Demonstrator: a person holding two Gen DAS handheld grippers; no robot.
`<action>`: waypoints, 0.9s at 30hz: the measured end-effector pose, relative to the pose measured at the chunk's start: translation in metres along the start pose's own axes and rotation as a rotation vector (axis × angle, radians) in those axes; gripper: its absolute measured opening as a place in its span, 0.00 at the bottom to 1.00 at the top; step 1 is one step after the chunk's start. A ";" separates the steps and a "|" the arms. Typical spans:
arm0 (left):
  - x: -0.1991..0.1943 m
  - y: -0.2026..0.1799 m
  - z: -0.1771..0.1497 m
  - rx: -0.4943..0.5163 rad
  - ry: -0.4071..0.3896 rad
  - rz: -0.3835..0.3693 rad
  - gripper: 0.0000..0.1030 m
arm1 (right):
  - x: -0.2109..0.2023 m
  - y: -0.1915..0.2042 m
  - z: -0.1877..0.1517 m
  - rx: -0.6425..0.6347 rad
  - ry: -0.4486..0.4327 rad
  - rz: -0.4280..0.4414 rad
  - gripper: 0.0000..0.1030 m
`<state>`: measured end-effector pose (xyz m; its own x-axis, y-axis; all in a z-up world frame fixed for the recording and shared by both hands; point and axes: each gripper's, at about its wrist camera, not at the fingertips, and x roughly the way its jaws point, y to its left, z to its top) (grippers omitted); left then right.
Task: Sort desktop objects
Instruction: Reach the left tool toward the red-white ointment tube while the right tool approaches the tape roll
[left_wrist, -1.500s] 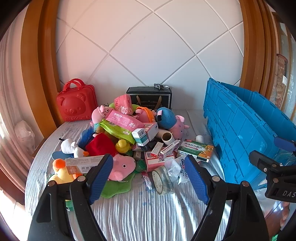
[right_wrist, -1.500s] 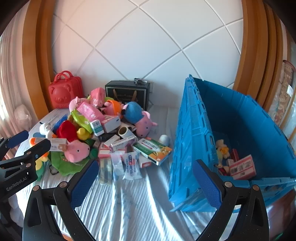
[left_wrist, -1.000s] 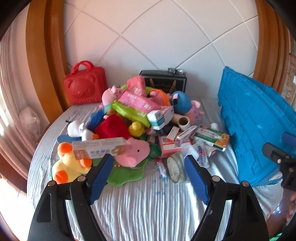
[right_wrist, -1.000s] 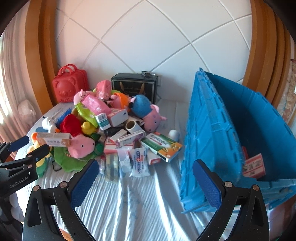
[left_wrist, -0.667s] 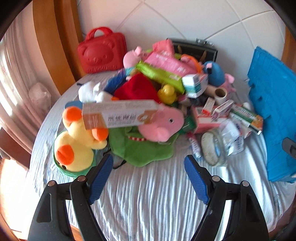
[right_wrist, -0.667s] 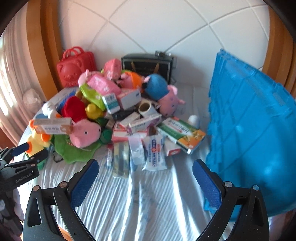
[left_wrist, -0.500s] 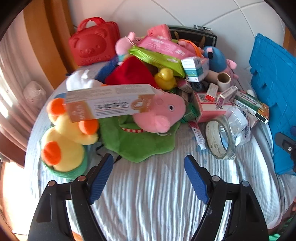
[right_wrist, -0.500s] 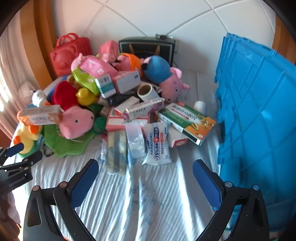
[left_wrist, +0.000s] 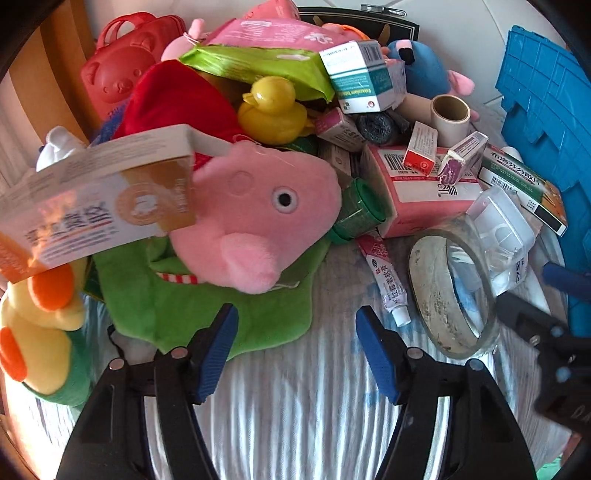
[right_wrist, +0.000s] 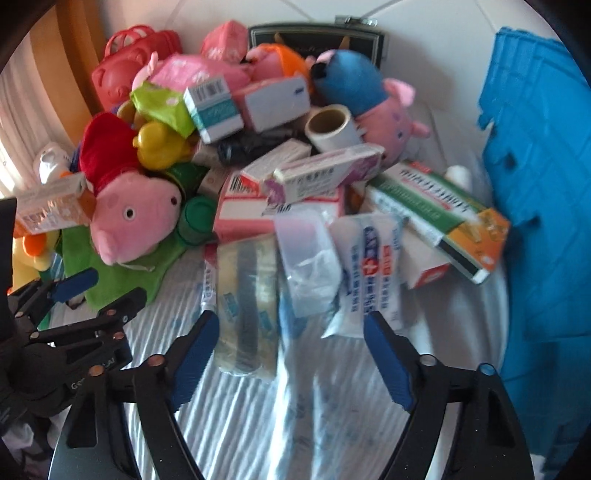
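**Both grippers drop toward the toy-and-box pile**

Since a second ago we have brought both grippers down and in, so the heap now fills each view where before we saw wall above it. Our left gripper (left_wrist: 295, 347) hangs over the striped cloth just short of the pink pig plush (left_wrist: 255, 218); its jaws are closing with nothing between them, only the hem of the green cloth (left_wrist: 207, 306) under the left finger. A long white-and-orange box (left_wrist: 92, 206) leans across the pig's head, and a yellow rubber duck (left_wrist: 271, 110) sits behind it. To the right lie a small tube (left_wrist: 388, 280) and a clear tape roll (left_wrist: 452, 291).

Our right gripper (right_wrist: 290, 350) is closing as well, empty, with the tape roll (right_wrist: 245, 302), a clear plastic packet (right_wrist: 308, 258) and a white-and-blue wipes pack (right_wrist: 369, 269) just ahead of its fingers. The blue crate (right_wrist: 546, 184) stands at the right edge, its near wall facing us
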<state>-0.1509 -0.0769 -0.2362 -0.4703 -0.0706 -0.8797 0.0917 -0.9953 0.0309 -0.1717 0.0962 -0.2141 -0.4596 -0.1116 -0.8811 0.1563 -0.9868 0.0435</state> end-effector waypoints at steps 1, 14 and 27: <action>0.004 -0.002 0.002 0.001 0.001 -0.005 0.64 | 0.007 0.000 0.000 0.005 0.002 0.030 0.77; 0.051 -0.042 0.023 0.017 0.018 -0.249 0.63 | 0.005 -0.047 -0.013 0.079 0.012 -0.041 0.76; 0.037 -0.011 0.006 0.030 0.001 -0.107 0.18 | 0.012 -0.001 -0.006 0.044 -0.002 0.062 0.84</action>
<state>-0.1741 -0.0689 -0.2663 -0.4750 0.0363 -0.8792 0.0150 -0.9987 -0.0493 -0.1725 0.0964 -0.2276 -0.4517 -0.1726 -0.8753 0.1459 -0.9822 0.1185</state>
